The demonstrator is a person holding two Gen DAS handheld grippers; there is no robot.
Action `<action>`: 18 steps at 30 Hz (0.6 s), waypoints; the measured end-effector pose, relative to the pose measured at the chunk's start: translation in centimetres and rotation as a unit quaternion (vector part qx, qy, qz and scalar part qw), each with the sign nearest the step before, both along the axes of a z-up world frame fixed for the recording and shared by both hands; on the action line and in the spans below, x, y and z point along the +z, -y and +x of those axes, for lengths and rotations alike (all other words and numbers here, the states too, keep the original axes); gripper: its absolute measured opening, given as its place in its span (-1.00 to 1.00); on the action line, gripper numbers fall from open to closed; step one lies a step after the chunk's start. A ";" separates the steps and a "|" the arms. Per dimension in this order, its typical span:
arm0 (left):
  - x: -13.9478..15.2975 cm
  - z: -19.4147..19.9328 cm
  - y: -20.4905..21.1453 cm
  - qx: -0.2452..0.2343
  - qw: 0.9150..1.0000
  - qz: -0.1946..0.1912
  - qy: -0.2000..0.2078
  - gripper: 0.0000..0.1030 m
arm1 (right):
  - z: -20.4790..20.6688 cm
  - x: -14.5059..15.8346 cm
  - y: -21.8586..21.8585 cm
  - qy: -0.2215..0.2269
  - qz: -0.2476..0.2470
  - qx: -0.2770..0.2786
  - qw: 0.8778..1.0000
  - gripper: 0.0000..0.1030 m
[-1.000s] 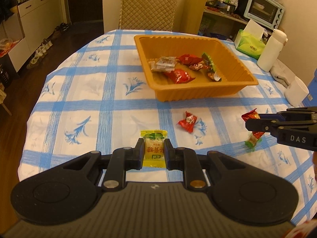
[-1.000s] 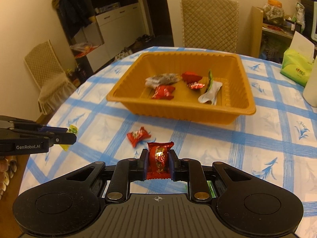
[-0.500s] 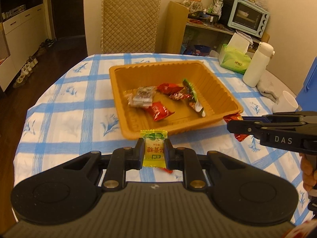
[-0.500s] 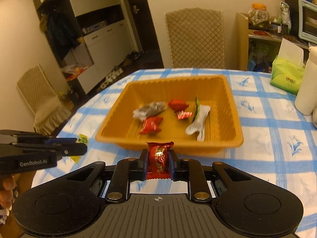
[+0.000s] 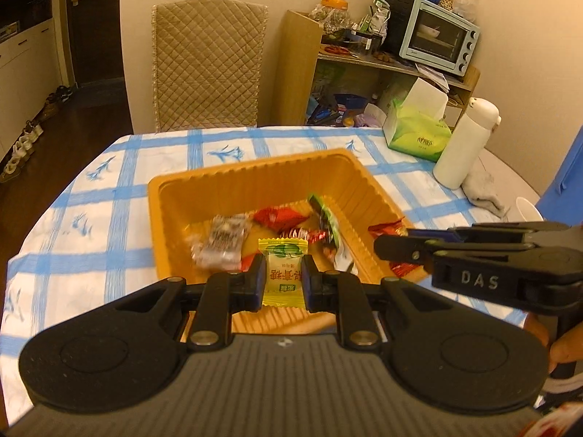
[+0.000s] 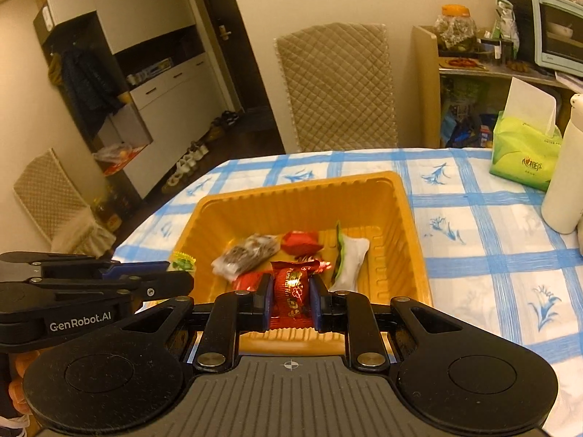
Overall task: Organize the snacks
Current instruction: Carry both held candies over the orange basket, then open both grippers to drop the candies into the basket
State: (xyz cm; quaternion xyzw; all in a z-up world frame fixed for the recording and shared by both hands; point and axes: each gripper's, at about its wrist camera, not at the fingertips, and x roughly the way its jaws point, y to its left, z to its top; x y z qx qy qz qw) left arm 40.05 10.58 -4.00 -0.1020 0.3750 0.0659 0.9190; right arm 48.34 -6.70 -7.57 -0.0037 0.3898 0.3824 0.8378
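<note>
Left gripper (image 5: 283, 283): jaws clamped on a yellow-green candy (image 5: 282, 275), held upright over the near wall of the orange tray (image 5: 251, 171). Right gripper (image 6: 291, 301): jaws clamped on a red candy (image 6: 292, 293), also above the tray's near edge. Both grippers sit side by side. Inside the tray lie several wrapped snacks (image 6: 251, 253). Tray rests on a blue-checked tablecloth (image 6: 492, 255); tissue box (image 5: 417, 134) and white bottle (image 5: 464, 145) stand well apart, far right.
</note>
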 end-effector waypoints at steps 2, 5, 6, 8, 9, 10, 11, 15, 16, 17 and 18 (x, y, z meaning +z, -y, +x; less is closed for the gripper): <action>-0.1 1.0 -0.3 -0.001 1.000 -0.002 -0.001 -0.65 | 0.9 -0.2 -0.3 -0.006 -0.001 -0.006 1.000 -0.59; -0.3 2.3 -0.5 -0.002 1.000 -0.003 -0.005 -0.65 | 2.1 -0.7 -0.6 -0.016 -0.004 -0.016 1.000 -0.59; -0.3 2.7 -0.7 -0.002 1.000 -0.004 -0.006 -0.65 | 2.5 -0.9 -0.8 -0.019 -0.005 -0.018 1.000 -0.59; -0.5 3.6 -0.9 -0.001 1.000 -0.007 -0.009 -0.65 | 3.2 -1.2 -1.0 -0.025 -0.007 -0.022 0.999 -0.59; -0.5 3.9 -1.0 -0.001 1.000 -0.008 -0.009 -0.65 | 3.4 -1.4 -1.1 -0.028 -0.008 -0.025 0.999 -0.59; -0.7 4.3 -1.0 -0.001 1.000 -0.008 -0.011 -0.65 | 3.7 -1.6 -1.2 -0.031 -0.009 -0.028 0.999 -0.59; -0.8 4.6 -1.1 -0.001 1.000 -0.008 -0.012 -0.65 | 3.9 -1.8 -1.2 -0.034 -0.009 -0.030 0.999 -0.59; -1.5 5.5 -1.3 0.000 1.000 -0.012 -0.023 -0.65 | 4.7 -2.4 -1.5 -0.043 -0.013 -0.035 0.998 -0.59; -1.8 5.7 -1.3 0.000 1.000 -0.013 -0.025 -0.65 | 4.8 -2.5 -1.5 -0.043 -0.014 -0.035 0.998 -0.59; -2.0 5.8 -1.3 0.000 1.000 -0.013 -0.029 -0.65 | 4.9 -2.6 -1.6 -0.044 -0.016 -0.036 0.998 -0.59; -2.2 6.0 -1.3 0.001 0.999 -0.013 -0.031 -0.65 | 5.0 -2.7 -1.6 -0.045 -0.016 -0.037 0.998 -0.59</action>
